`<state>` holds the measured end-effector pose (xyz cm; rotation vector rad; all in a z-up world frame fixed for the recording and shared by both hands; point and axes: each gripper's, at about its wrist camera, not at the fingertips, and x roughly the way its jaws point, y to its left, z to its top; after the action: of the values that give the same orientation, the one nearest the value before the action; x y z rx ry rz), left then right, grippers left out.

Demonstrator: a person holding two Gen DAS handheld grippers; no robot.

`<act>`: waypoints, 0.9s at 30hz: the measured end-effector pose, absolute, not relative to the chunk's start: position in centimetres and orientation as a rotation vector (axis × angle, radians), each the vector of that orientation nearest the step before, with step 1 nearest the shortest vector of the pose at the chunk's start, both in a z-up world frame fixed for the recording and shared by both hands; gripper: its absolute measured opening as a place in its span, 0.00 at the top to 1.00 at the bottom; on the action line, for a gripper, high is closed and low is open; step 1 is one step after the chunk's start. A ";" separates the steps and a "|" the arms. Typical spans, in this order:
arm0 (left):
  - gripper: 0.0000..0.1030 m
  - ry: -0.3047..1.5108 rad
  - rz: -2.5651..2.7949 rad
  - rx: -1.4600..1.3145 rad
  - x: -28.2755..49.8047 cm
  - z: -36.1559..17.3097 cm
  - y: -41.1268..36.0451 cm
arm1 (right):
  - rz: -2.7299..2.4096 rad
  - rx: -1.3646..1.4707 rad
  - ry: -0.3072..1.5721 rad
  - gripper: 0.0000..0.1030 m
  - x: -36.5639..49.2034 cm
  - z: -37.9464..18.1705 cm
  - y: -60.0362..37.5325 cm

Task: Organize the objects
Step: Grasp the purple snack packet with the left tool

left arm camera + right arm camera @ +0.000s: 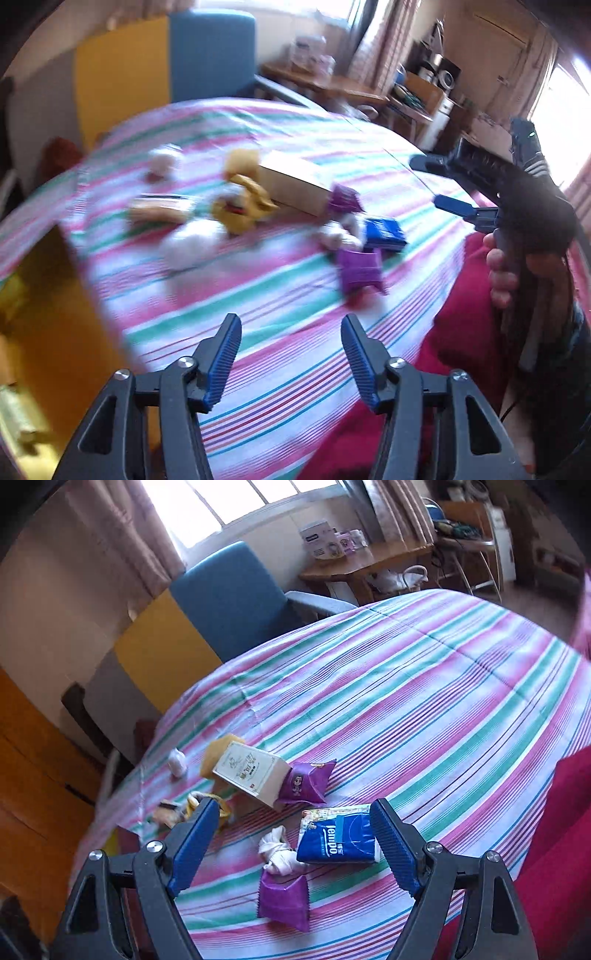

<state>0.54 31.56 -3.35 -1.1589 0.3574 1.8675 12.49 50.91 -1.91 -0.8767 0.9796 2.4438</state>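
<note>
A striped cloth (443,701) carries a loose cluster of objects: a blue tissue pack (336,838), two purple snack packets (306,781) (282,901), a knotted white cloth (277,849), a beige box (251,771), a yellow toy (243,206) and a small white bottle (177,762). My right gripper (293,808) hovers open above the tissue pack and touches nothing. My left gripper (291,325) is open and empty over bare cloth, short of the near purple packet (360,269). In the blurred left wrist view a hand holds the right gripper (428,182) at the right.
A red cloth (554,849) lies along the right edge of the striped surface. Behind it stand a blue chair (229,602), a yellow panel (162,653) and a cluttered wooden desk (369,561). Orange wooden furniture (37,775) borders the left side.
</note>
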 end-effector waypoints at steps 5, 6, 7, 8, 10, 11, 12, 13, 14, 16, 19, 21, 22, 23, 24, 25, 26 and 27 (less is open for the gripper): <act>0.47 0.411 1.738 -1.196 2.0 -5.8 37.6 | 2.467 -0.872 1.041 0.18 12.6 -2.3 51.0; 0.42 0.424 1.726 -1.204 2.3 -6.3 38.8 | 2.469 -0.873 1.051 0.18 12.5 -2.4 51.0; 0.38 0.438 1.721 -1.202 2.6 -6.6 39.8 | 2.465 -0.873 1.058 0.18 12.6 -2.5 51.1; 0.31 0.452 1.718 -1.203 2.6 -7.0 40.6 | 2.465 -0.872 1.066 0.18 12.6 -2.6 51.1; 0.30 0.469 1.704 -1.222 2.7 -8.0 42.3 | 2.477 -0.867 1.084 0.18 12.6 -2.7 51.3; 0.30 0.471 1.701 -1.227 2.6 -8.1 42.5 | 2.476 -0.865 1.090 0.18 12.7 -2.7 51.4; 0.30 0.477 1.706 -1.227 2.5 -8.5 43.1 | 2.480 -0.864 1.093 0.18 12.7 -2.7 51.4; 0.30 0.488 1.718 -1.229 2.5 -8.9 43.7 | 2.486 -0.863 1.096 0.18 12.6 -2.7 51.4; 0.30 0.492 1.726 -1.228 2.2 -9.2 44.2 | 2.487 -0.864 1.099 0.18 12.6 -2.8 51.4; 0.34 0.501 1.746 -1.220 1.9 -9.8 44.9 | 2.491 -0.872 1.105 0.18 12.5 -2.8 51.4; 0.50 0.466 1.715 -1.245 1.3 -10.7 44.5 | 2.485 -0.885 1.100 0.18 12.3 -2.9 51.4; 0.53 0.473 1.728 -1.206 1.6 -10.4 43.3 | 2.487 -0.894 1.101 0.18 12.3 -3.0 51.4; 0.53 0.476 1.734 -1.194 1.7 -10.4 42.6 | 2.483 -0.901 1.099 0.18 12.2 -3.1 51.4; 0.54 0.471 1.731 -1.191 1.8 -10.2 41.7 | 2.476 -0.914 1.095 0.18 12.1 -3.2 51.4; 0.56 0.465 1.730 -1.192 1.8 -10.1 41.0 | 2.474 -0.926 1.093 0.18 12.0 -3.2 51.4; 0.56 0.460 1.739 -1.194 1.8 -9.9 39.9 | 2.472 -0.945 1.086 0.18 11.8 -3.3 51.3; 0.56 0.451 1.744 -1.199 1.7 -9.8 39.1 | 2.467 -0.955 1.079 0.18 11.7 -3.4 51.2; 0.56 0.439 1.745 -1.205 1.6 -9.6 38.4 | 2.463 -0.965 1.073 0.18 11.6 -3.4 51.2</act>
<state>1.63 38.39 -9.61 -1.2054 0.4387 1.7447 11.60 51.20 -3.43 -0.9649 1.0734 2.4626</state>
